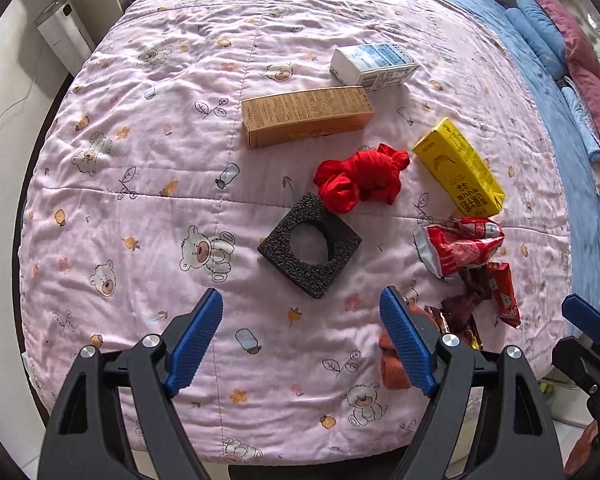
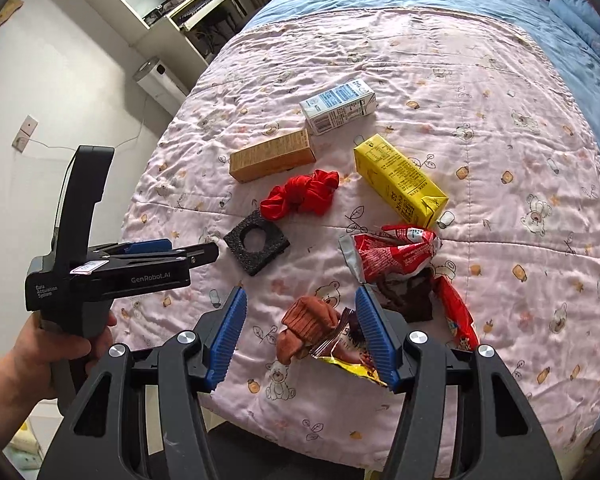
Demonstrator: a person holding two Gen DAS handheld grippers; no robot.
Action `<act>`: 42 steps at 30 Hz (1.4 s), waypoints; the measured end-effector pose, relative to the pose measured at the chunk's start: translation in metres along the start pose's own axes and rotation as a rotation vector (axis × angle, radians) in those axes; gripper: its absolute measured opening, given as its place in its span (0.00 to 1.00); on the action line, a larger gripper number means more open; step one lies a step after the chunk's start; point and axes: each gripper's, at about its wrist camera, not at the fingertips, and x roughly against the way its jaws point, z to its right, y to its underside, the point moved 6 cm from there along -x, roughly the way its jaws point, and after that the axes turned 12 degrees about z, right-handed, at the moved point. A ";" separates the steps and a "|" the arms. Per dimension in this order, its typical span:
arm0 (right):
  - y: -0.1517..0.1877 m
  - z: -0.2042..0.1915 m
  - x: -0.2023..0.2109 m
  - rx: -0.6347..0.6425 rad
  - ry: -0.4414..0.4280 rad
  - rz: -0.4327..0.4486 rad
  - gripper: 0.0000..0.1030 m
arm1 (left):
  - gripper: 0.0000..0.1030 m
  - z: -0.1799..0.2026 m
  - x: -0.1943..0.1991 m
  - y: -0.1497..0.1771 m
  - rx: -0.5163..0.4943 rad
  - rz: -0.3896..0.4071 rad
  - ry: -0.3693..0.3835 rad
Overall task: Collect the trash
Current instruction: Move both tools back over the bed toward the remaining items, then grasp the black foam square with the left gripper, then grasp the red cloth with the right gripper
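While both grippers are hanging over the near edge of the bed [image 2: 500,128], nothing is being held yet. The left gripper [image 1: 300,340] is pointing steeply down w/ its fingers [image 1: 196,340] standing wide apart, only quilt [image 1: 140,160] showing btwn them; the right gripper [image 2: 300,340] is standing a bit narrower and also gripping nothing, though a rust-brown sock [image 2: 308,328] and a crinkled foil wrapper [image 2: 340,354] are lying in its gap w/o the pads touching them. That framing is suggesting the right one is lining up on the wrapper, prob. the first piece to go.

Just beyond, a crushed red snack bag [image 2: 396,256] is sitting over a dark wrapper [image 2: 412,300], w/ a small red packet [image 2: 456,316] beside it. A black foam square [image 1: 310,244] w/ a round hole is lying ahead of the left gripper, likely its nearest pick. Next out, a knotted red cloth [image 1: 362,178] and a yellow drink carton [image 1: 460,168] on its side. Farthest, a tan box [image 1: 306,116] and a white-blue milk carton [image 1: 374,64], corners close or touching; can't tell which. All the trash is scattered loose across the quilt, so each piece prob. needs its own pick. No bin is showing in either view.
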 end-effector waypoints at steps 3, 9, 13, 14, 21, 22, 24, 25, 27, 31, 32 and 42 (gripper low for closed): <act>-0.002 0.005 -0.019 0.010 -0.003 -0.037 0.55 | 0.78 -0.005 -0.022 -0.006 -0.009 -0.019 -0.016; -0.007 0.005 -0.050 -0.001 -0.003 -0.061 0.55 | 0.77 -0.015 -0.068 -0.011 -0.064 -0.072 -0.018; -0.007 0.006 -0.073 -0.026 0.000 -0.084 0.55 | 0.67 -0.021 -0.094 -0.009 -0.092 -0.105 -0.019; -0.007 0.006 -0.078 -0.033 0.000 -0.090 0.54 | 0.65 -0.022 -0.098 -0.009 -0.090 -0.110 -0.016; -0.016 0.002 -0.107 -0.036 0.008 -0.115 0.54 | 0.51 -0.022 -0.113 -0.011 -0.104 -0.102 -0.022; -0.019 0.002 -0.111 -0.037 0.009 -0.116 0.54 | 0.40 -0.024 -0.112 -0.012 -0.099 -0.096 -0.024; -0.025 0.001 -0.119 -0.034 0.010 -0.118 0.54 | 0.25 -0.028 -0.109 -0.016 -0.066 -0.091 -0.008; -0.028 0.000 -0.124 -0.031 0.011 -0.119 0.54 | 0.24 -0.030 -0.108 -0.017 -0.045 -0.092 0.008; -0.034 -0.002 -0.132 -0.026 0.005 -0.123 0.54 | 0.23 -0.036 -0.106 -0.023 -0.011 -0.089 0.029; -0.046 -0.004 -0.150 -0.012 0.007 -0.125 0.54 | 0.23 -0.046 -0.099 -0.032 0.025 -0.074 0.047; -0.049 -0.004 -0.154 -0.010 0.008 -0.125 0.54 | 0.23 -0.048 -0.097 -0.034 0.034 -0.072 0.055; -0.048 0.013 -0.214 -0.034 0.041 -0.214 0.54 | 0.23 -0.072 -0.096 -0.044 0.093 -0.073 0.054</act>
